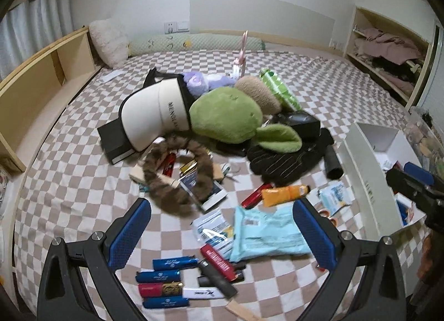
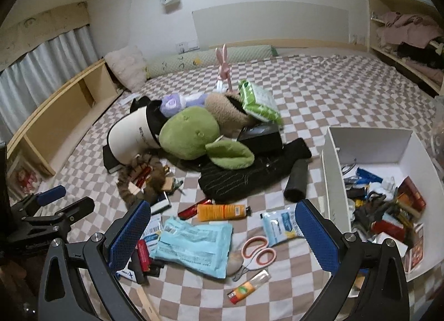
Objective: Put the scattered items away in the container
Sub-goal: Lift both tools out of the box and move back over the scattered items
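Scattered items cover a checkered bed. My left gripper (image 1: 222, 235) hovers open above a light blue packet (image 1: 266, 235), a white sachet (image 1: 212, 228) and several lighters (image 1: 172, 279); nothing is between its fingers. My right gripper (image 2: 223, 235) also stands open and empty, over the same blue packet (image 2: 194, 243), pink-handled scissors (image 2: 256, 250) and an orange tube (image 2: 222, 212). The white container box (image 2: 333, 182) sits right of it, holding several small items. Behind lies a heap with a green plush (image 2: 191, 132), a white cap (image 2: 129, 138) and black gloves (image 2: 244, 179).
A wooden shelf (image 1: 41, 77) runs along the bed's left side, and an open shelf with clothes (image 2: 408, 35) stands at the right. Pillows (image 1: 111, 42) lie at the headboard. A black tube (image 2: 297, 179) rests beside the box. The left tool's body (image 2: 41, 218) shows at the right view's left edge.
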Demonstrator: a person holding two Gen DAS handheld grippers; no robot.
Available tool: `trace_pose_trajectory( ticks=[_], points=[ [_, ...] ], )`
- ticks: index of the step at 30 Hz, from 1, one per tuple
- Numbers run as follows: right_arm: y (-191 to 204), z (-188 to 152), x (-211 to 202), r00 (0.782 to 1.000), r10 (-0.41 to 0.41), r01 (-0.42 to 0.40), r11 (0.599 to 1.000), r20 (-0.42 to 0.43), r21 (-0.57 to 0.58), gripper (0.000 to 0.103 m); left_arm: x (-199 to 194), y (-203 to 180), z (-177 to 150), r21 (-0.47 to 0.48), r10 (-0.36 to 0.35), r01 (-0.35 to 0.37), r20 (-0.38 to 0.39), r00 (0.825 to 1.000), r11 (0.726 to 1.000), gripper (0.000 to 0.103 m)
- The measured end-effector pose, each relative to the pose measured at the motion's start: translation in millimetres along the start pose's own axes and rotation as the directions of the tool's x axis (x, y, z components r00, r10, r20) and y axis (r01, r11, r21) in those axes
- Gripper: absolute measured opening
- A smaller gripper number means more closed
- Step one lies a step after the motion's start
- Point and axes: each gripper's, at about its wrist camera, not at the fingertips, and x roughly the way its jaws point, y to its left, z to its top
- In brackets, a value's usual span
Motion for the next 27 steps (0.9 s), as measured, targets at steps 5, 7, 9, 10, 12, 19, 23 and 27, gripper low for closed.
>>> trace_pose_trajectory(
  ticks=[5, 7, 9, 10, 12, 19, 23, 27],
  points=[
    [11, -9, 8, 0.999, 0.006, -0.007, 0.999, -0.035, -0.038, 0.103, 8, 16, -16, 0.022, 0.015, -0.014, -0.041, 0.999, 1.0, 0.103],
    [15, -14, 10, 0.998, 0.012, -0.015, 0.999, -0.056, -0.048, 0.103, 12, 23, -23, 0.022, 0.01, -0.008, -0.06, 0.998, 1.0, 0.103],
    [19, -19, 13, 0.996, 0.022, -0.027, 0.998, -0.084, -0.056, 0.103, 14, 28, -30, 0.022, 0.001, 0.001, -0.076, 0.997, 1.0, 0.103],
    [21, -22, 14, 0.995, 0.021, -0.027, 0.998, -0.095, -0.064, 0.103, 16, 31, -33, 0.025, -0.003, 0.005, -0.082, 0.997, 1.0, 0.103],
    [25, -26, 15, 0.994, 0.018, -0.028, 0.995, -0.104, -0.091, 0.103, 18, 36, -40, 0.039, -0.003, 0.007, -0.087, 0.996, 0.999, 0.103],
    [32, -38, 24, 0.984, 0.039, -0.065, 0.987, -0.174, -0.145, 0.103, 32, 61, -65, 0.041, 0.024, -0.018, -0.148, 0.989, 0.999, 0.103],
    [34, -42, 34, 0.978, 0.028, -0.063, 0.984, -0.209, -0.165, 0.103, 48, 79, -80, -0.018, 0.032, -0.037, -0.23, 0.973, 0.999, 0.103],
    [32, -46, 46, 0.967, 0.021, -0.064, 0.984, -0.255, -0.163, 0.103, 64, 90, -98, -0.041, 0.043, -0.059, -0.31, 0.95, 0.997, 0.103]
  ],
)
